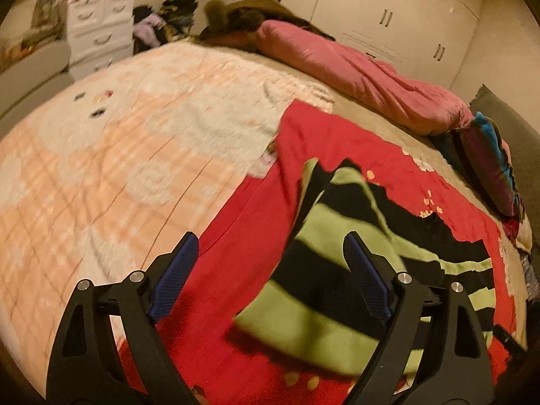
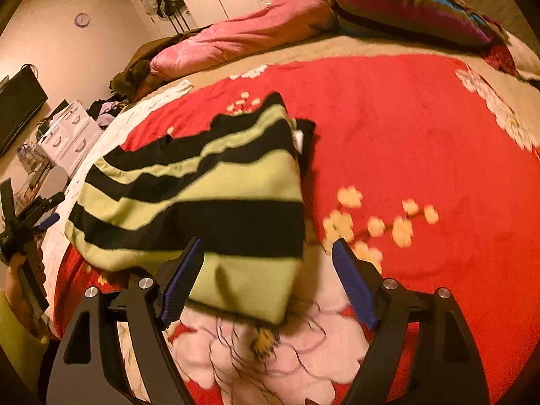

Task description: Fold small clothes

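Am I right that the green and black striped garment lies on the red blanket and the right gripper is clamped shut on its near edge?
Not quite. The right wrist view shows the right gripper open, its fingers spread apart and gripping nothing. The striped garment does lie on the red blanket.

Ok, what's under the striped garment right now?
The striped garment lies on the red floral blanket. Whatever sits directly beneath its folds is covered.

Left gripper (image 1: 270, 280), right gripper (image 2: 268, 280): black skeletal frames, triangular cut-outs, silver round screws, blue ribbed finger pads (image 1: 175, 280). Left hand (image 2: 23, 290): bare skin, yellow-green sleeve (image 2: 17, 344).
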Demonstrator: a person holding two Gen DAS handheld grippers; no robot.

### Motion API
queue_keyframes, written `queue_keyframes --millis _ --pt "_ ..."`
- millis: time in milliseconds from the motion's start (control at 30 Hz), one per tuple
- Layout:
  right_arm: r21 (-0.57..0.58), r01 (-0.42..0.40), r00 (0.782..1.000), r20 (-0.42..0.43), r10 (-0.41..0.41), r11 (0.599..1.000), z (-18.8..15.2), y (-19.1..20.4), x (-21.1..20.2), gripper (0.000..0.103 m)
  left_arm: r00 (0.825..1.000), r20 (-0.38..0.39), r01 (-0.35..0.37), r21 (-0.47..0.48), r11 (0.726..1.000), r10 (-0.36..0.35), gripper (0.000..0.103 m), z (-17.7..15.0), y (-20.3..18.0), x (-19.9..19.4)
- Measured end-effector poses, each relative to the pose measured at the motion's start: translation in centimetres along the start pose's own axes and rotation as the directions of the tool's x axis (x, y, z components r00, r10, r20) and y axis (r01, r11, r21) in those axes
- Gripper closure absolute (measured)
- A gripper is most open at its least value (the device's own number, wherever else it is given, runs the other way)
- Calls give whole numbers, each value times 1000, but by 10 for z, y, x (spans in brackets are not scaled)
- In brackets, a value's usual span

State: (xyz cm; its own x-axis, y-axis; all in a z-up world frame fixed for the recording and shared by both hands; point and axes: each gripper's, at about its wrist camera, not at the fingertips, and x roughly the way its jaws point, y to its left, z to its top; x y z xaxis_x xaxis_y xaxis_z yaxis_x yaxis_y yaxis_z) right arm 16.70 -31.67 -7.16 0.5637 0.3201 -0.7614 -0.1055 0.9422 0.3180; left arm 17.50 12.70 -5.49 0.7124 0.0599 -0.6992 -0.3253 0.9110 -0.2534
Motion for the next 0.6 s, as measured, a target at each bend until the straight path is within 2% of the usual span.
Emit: queue_keyframes --millis 267,367,433,600 --pt "23 -8 1000 -19 9 1000 -15 -5 -10 26 1000 -23 20 -21 1000 -21 22 -13 5 -10" --pt "5 -14 999 -31 14 1000 -20 -3 -13 26 996 -40 71 -51 996 -74 21 -19 4 -14" --pt "2 -26 999 -44 26 1000 -23 -2 -13 26 989 -69 127 -101 987 -134 21 -25 8 -12" --pt "1 -51 997 -62 51 999 -28 0 -8 26 982 -118 131 -136 982 -147 22 -35 15 -1"
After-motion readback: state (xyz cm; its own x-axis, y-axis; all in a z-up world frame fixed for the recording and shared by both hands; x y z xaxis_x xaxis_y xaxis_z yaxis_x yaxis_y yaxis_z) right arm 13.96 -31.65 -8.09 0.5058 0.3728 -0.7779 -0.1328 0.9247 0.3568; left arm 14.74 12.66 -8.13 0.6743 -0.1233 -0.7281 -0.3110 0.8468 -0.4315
